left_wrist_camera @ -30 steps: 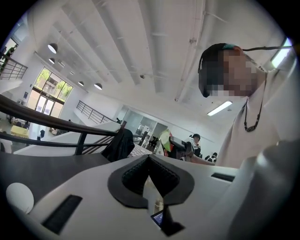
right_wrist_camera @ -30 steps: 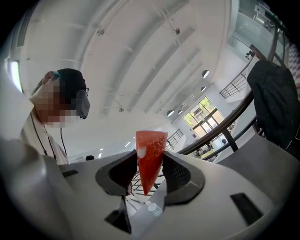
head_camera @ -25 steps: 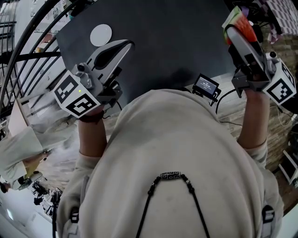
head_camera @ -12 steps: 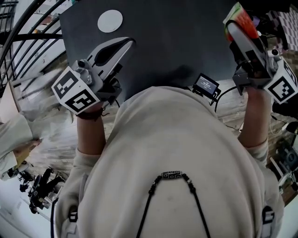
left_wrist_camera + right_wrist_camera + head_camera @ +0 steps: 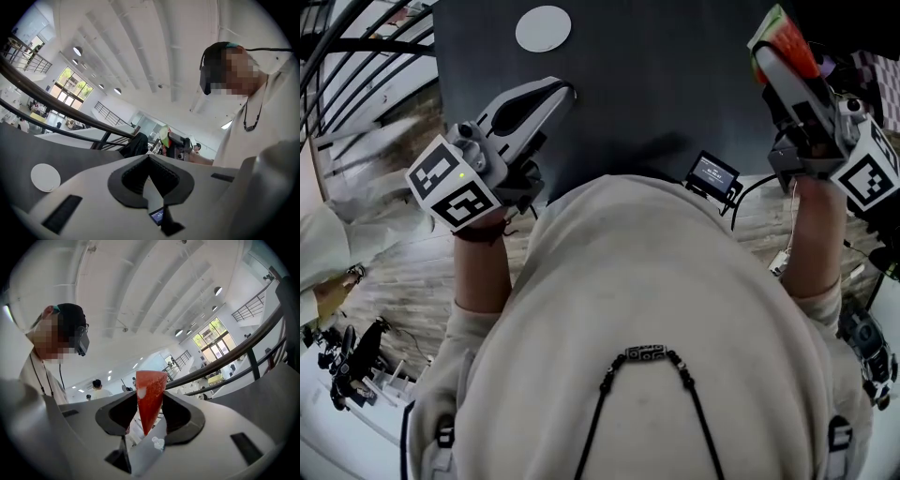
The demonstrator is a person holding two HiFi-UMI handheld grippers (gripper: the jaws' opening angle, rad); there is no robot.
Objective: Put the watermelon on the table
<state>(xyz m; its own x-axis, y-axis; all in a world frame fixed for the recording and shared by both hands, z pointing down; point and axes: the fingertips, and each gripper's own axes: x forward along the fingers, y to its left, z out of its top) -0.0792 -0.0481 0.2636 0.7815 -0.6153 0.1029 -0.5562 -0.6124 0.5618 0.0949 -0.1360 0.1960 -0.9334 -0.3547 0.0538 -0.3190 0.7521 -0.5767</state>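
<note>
My right claw [image 5: 766,56] is pale grey with black pads. The watermelon slice [image 5: 150,394] shows deep red, finely speckled flesh. From the head view its rind is green over a pale band. My left claw [image 5: 567,90] has the same pale grey shell and black lining. The left marker cube [image 5: 455,185] and the right marker cube [image 5: 867,173] both carry blocky black squares on white.

The table [image 5: 675,84] is matt charcoal. The round disc [image 5: 543,28] by its far edge is plain white, and the small device [image 5: 712,174] at its near edge is black with a bluish screen.

My sweater [image 5: 656,281] is cream, crossed by a black cord [image 5: 591,422] with a black-and-white patterned bead [image 5: 643,353]. The floor [image 5: 422,281] is grey-brown wood grain, and the railing [image 5: 80,116] is dark.
</note>
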